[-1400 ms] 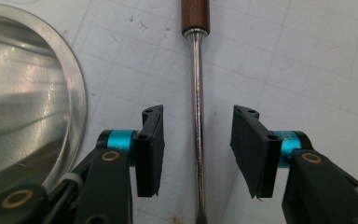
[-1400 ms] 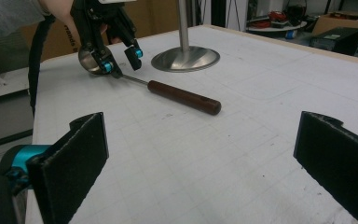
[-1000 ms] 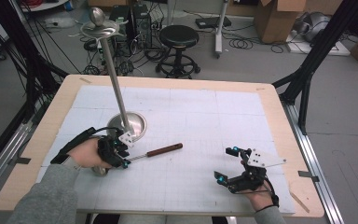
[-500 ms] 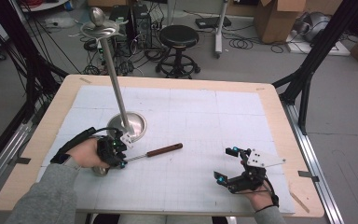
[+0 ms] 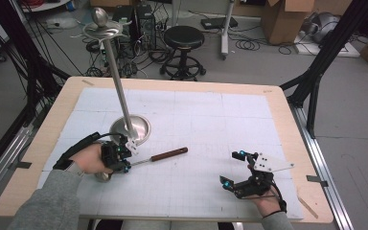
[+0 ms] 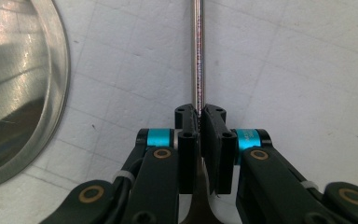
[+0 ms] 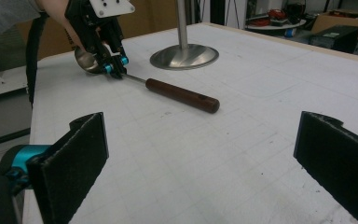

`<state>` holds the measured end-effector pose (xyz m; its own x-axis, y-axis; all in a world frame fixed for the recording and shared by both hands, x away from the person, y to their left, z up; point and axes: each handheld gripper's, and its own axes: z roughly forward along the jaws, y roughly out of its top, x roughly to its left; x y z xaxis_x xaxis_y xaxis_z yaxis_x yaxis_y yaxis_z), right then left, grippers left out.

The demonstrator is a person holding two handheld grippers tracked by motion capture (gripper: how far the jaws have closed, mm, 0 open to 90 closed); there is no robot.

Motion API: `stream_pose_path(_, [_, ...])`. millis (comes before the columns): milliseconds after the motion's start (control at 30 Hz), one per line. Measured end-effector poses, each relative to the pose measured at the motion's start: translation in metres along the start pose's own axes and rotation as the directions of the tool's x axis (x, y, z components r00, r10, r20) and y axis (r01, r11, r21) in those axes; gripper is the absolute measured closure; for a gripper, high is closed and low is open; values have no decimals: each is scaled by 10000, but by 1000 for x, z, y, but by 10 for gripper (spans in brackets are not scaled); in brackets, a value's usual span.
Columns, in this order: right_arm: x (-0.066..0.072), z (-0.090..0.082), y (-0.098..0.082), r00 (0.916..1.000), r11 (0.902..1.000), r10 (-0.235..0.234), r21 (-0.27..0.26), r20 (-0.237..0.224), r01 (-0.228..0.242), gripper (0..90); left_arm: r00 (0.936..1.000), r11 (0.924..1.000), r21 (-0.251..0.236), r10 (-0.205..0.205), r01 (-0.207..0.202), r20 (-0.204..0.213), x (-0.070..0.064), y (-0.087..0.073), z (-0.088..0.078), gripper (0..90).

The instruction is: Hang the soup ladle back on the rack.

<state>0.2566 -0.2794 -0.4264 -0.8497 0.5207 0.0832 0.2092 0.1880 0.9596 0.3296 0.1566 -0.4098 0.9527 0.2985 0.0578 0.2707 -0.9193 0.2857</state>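
Currently we log: left gripper (image 5: 120, 155), lower left, pinching ladle (image 5: 146, 159) on its thin shaft, which may twist; right gripper (image 5: 243, 178) wide apart, idle.

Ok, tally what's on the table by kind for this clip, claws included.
Handheld black two-jaw claws: 2, left and right.
Wooden-handled metal ladle: 1, its thin shaft pinched in the left claw.
Tall steel pole stand with round base: 1.
Total: 4.
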Motion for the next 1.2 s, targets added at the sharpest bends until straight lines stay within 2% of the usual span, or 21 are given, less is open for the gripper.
stream_pose_path(167, [0,0,0,10000,10000,-42,-6,34,42,22,9999,9996,-257,-86,83,-113,-2,-3,0,840])
stream_pose_path(233, [0,0,0,10000,10000,-28,-7,16,28,22,9999,9995,-307,-2,-3,-168,-3,-4,-1,842])
stream_pose_path(367, [-1,0,0,10000,10000,-62,32,21,62,22,9972,9983,-414,388,-415,-638,-8,-5,-2,842])
stream_pose_path(433, [-1,0,0,10000,10000,-69,25,61,69,21,9964,9976,-496,453,-489,-715,-9,-6,-3,843])
stream_pose_path(567, [0,0,0,10000,10000,-38,37,35,38,22,9956,9963,-754,345,-412,-877,-10,-11,-7,844])
stream_pose_path(667, [0,0,0,10000,10000,-75,49,56,75,22,9953,9930,-1133,222,-328,-938,-11,-15,-14,843])
stream_pose_path(767, [0,0,0,9999,9999,-106,40,51,106,22,9952,9835,-1802,-14,-163,-975,-12,-20,-20,844])
stream_pose_path(833, [0,0,0,9999,10000,-75,48,79,74,22,9954,9791,-2034,-120,-76,-951,-12,-23,-23,844])
stream_pose_path(867, [0,0,0,10000,10000,-40,61,75,39,22,9958,9734,-2291,-235,26,-887,-12,-25,-25,844])
stream_pose_path(967, [0,1,0,10000,10000,-9,81,50,9,22,9954,9651,-2618,-297,48,-912,-12,-29,-28,844])
stream_pose_path(1067, [0,1,0,10000,10000,78,20,-16,-78,22,9927,9515,-3075,-323,-50,-1162,-15,-31,-30,844])
stream_pose_path(1200, [0,1,1,9999,9999,133,-64,-8,-133,22,9923,9250,-3799,-523,58,-1121,-17,-34,-32,844])
